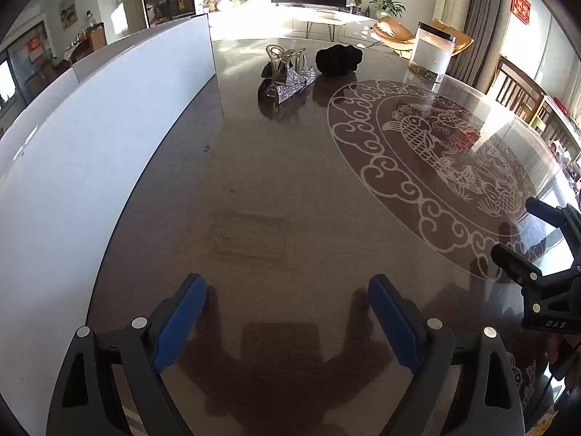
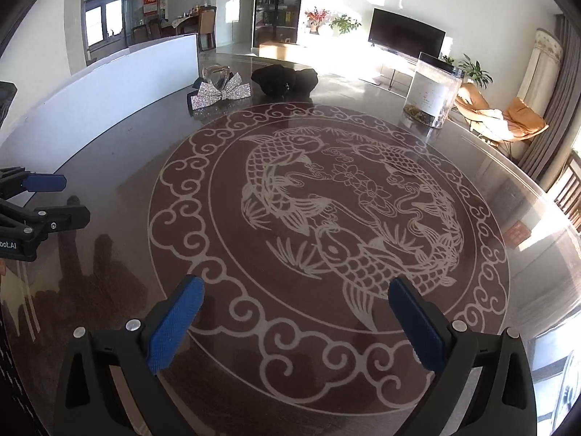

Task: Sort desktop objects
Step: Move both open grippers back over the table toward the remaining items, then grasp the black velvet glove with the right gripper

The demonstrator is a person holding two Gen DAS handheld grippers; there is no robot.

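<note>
Where sunlight hits, sparkly silver bow clip (image 2: 222, 91) glitters.

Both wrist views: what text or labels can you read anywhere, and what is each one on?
"DAS": white letters on the right gripper body, seen in the left wrist view.
"oot.AI": cut off at the frame edge, on the left gripper body, seen in the right wrist view.
Red wall hanging: characters too blurred to read.
Red door poster: too small to read.
Jar: no readable label.
</note>
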